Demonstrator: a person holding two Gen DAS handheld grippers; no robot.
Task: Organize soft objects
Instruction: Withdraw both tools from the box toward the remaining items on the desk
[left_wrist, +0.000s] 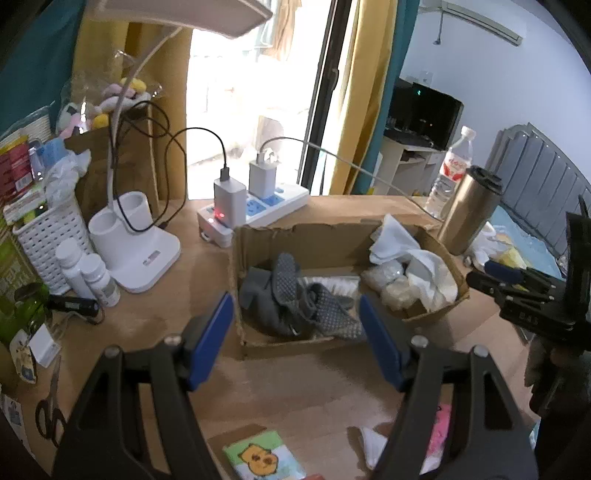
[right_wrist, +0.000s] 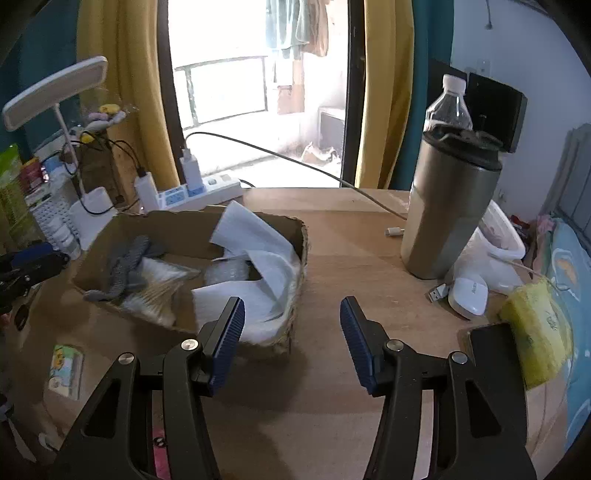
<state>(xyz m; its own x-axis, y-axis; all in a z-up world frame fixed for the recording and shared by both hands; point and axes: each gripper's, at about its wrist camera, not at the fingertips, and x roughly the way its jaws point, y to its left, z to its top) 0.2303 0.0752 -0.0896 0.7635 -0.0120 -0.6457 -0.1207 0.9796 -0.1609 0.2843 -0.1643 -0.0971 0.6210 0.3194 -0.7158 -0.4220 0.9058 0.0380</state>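
Note:
An open cardboard box (left_wrist: 258, 236) (right_wrist: 173, 225) sits on the wooden desk. It holds grey dotted socks (left_wrist: 295, 299) (right_wrist: 127, 266), white cloth (left_wrist: 410, 254) (right_wrist: 251, 258) and clear bags of cotton items (left_wrist: 388, 284) (right_wrist: 159, 288). My left gripper (left_wrist: 295, 321) is open and empty, just in front of the box over the socks. My right gripper (right_wrist: 291, 321) is open and empty, at the box's right front corner; it also shows in the left wrist view (left_wrist: 517, 284). A tissue pack with a cartoon bear (left_wrist: 264, 458) (right_wrist: 66, 369) and a pink packet (left_wrist: 439, 432) lie on the desk near me.
A steel tumbler (right_wrist: 447, 206) and water bottle (right_wrist: 448, 103) stand right of the box. A power strip with chargers (left_wrist: 255, 206), desk lamp base (left_wrist: 136, 251), white basket (left_wrist: 48, 236), pill bottles (left_wrist: 88, 273) and scissors (left_wrist: 50, 406) crowd the left. A white mouse (right_wrist: 467, 295), yellow sponge (right_wrist: 535, 332) and phone (right_wrist: 495, 354) lie right.

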